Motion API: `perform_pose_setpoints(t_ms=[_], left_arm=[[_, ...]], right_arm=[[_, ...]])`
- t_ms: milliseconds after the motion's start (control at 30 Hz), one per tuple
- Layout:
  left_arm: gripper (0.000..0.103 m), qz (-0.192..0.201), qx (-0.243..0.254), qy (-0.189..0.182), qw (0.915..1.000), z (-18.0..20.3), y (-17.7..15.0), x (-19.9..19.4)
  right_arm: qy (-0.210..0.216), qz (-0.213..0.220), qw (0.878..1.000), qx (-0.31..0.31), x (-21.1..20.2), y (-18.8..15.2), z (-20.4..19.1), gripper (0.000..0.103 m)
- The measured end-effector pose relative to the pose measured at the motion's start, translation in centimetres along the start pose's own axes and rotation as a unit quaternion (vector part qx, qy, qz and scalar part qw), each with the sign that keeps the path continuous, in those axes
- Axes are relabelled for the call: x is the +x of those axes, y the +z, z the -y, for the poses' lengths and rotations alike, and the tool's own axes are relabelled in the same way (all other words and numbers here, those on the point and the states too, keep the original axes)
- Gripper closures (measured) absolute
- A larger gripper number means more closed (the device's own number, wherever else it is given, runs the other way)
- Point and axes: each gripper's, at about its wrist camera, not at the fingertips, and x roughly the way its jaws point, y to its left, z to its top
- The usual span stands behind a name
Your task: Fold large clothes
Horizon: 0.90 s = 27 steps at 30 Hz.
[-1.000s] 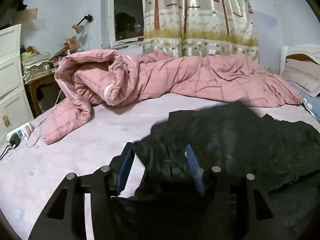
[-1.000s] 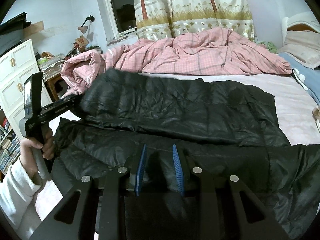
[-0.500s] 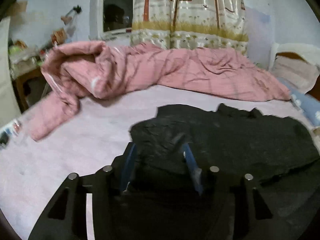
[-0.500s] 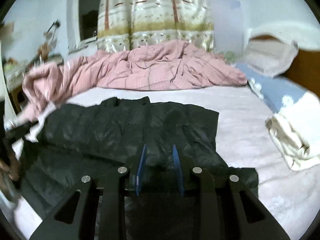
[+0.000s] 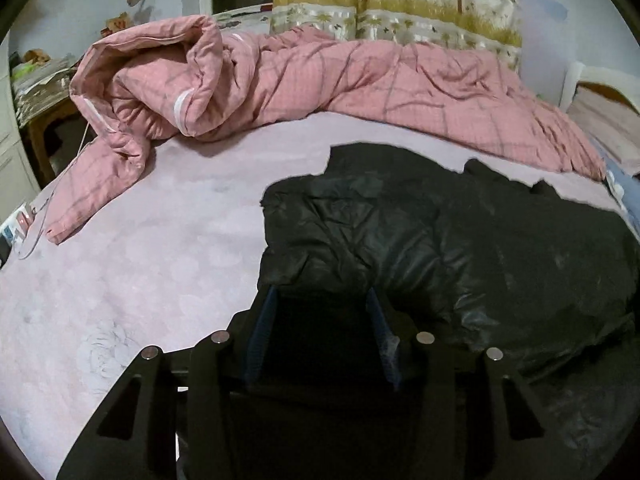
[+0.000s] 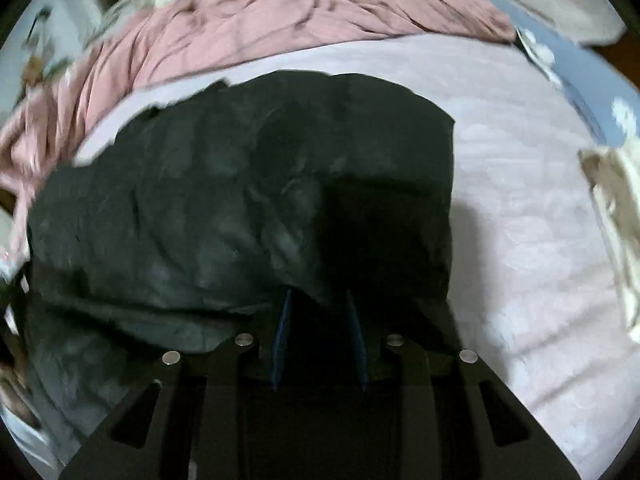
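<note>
Black jacket (image 5: 460,248) lies on the bed (image 5: 140,280) beside a pink quilt (image 5: 320,80).

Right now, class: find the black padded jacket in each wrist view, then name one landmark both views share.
Left wrist view: the black padded jacket fills the centre right, running down to the gripper.
Right wrist view: it fills the centre and left, blurred.
Shared landmark: the pink checked quilt bunched along the bed's far side.
</note>
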Motion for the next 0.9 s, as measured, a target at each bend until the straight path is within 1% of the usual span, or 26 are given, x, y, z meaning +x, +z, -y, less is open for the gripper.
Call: perform_pose_setpoints(t_ms=[67, 167, 267, 333, 400, 433, 467, 533, 567, 633, 667, 700, 767, 867, 900], left_arm=[[0.055, -0.005, 0.012, 0.005, 0.9999, 0.5, -0.2, 0.4], [0.055, 0.000, 0.018, 0.010, 0.9998, 0.8, -0.3, 0.3], [0.055, 0.012, 0.013, 0.003, 0.9998, 0.5, -0.3, -0.2], [0.055, 0.023, 0.010, -0.001, 0.9997, 0.4, -0.2, -0.6], [0.056, 0.028, 0.011, -0.001, 0.9995, 0.4, -0.1, -0.8], [0.056, 0.025, 0.013, 0.001, 0.9996, 0.6, 0.0, -0.7], [0.055, 0.020, 0.014, 0.004, 0.9997, 0.6, 0.0, -0.5], [0.055, 0.004, 0.014, 0.010, 0.9998, 0.7, 0.0, 0.2], [0.055, -0.003, 0.013, 0.012, 0.9998, 0.6, 0.0, 0.5], [0.055, -0.006, 0.010, 0.018, 0.9998, 0.6, -0.1, 0.7], [0.055, -0.001, 0.012, 0.020, 0.9997, 0.6, -0.1, 0.5], [0.055, 0.006, 0.014, 0.018, 0.9997, 0.7, -0.2, 0.2], [0.056, 0.025, 0.013, 0.007, 0.9996, 0.5, -0.3, -0.5], [0.056, 0.067, 0.019, -0.007, 0.9975, 0.5, -0.2, -2.5], [0.055, 0.082, 0.024, -0.009, 0.9963, 0.7, -0.2, -3.2]], right_arm=[[-0.001, 0.017, 1.000, 0.016, -0.1, 0.5, 0.8, 0.074], [0.000, 0.045, 0.999, 0.010, -1.2, 0.8, 1.2, 0.074], [0.001, 0.088, 0.996, 0.009, -3.1, 0.8, 1.4, 0.074], [0.004, 0.121, 0.992, 0.021, -4.6, 0.8, 1.8, 0.073], [0.009, 0.143, 0.989, 0.035, -5.5, 0.8, 2.3, 0.063], [0.007, 0.148, 0.988, 0.042, -5.8, 0.9, 2.6, 0.050], [-0.001, 0.142, 0.989, 0.043, -5.4, 1.1, 2.8, 0.049], [-0.023, 0.095, 0.994, 0.039, -3.9, 1.4, 3.0, 0.049], [-0.018, 0.058, 0.997, 0.040, -2.4, 1.5, 3.2, 0.049], [-0.011, 0.010, 0.998, 0.062, -0.3, 1.1, 4.1, 0.049], [-0.007, 0.020, 0.998, 0.067, -0.3, 1.1, 4.3, 0.049], [-0.014, 0.027, 0.998, 0.059, -0.6, 1.2, 4.0, 0.049], [-0.040, 0.044, 0.997, 0.038, -1.4, 1.1, 3.3, 0.049], [-0.082, 0.089, 0.993, -0.003, -3.4, 0.3, 2.0, 0.049], [-0.087, 0.104, 0.991, -0.013, -4.3, -0.1, 1.7, 0.049]])
